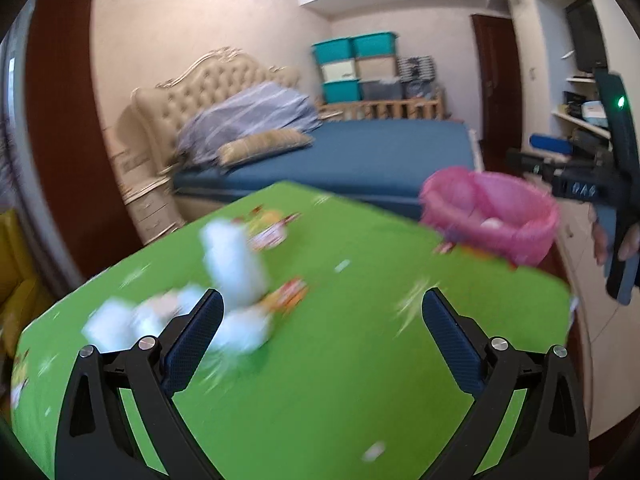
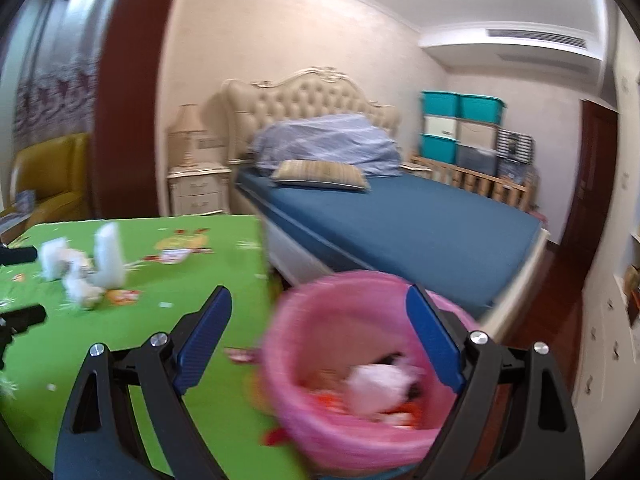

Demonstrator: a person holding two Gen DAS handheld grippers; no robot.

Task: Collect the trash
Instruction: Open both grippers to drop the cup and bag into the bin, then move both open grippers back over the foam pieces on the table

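I saw blurred white tissue wads (image 1: 236,280) heaped on green tabletop (image 1: 340,360); pink bin (image 2: 360,360) at its edge held crumpled trash.

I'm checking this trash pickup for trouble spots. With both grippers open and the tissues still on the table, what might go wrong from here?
1. The pink bin sits at the corner of the green table; a nudge from the open right gripper might tip it off.
2. The white tissues lie in a loose pile; the open left gripper may catch only some of them.
3. Both views are blurred, so aim may suffer.
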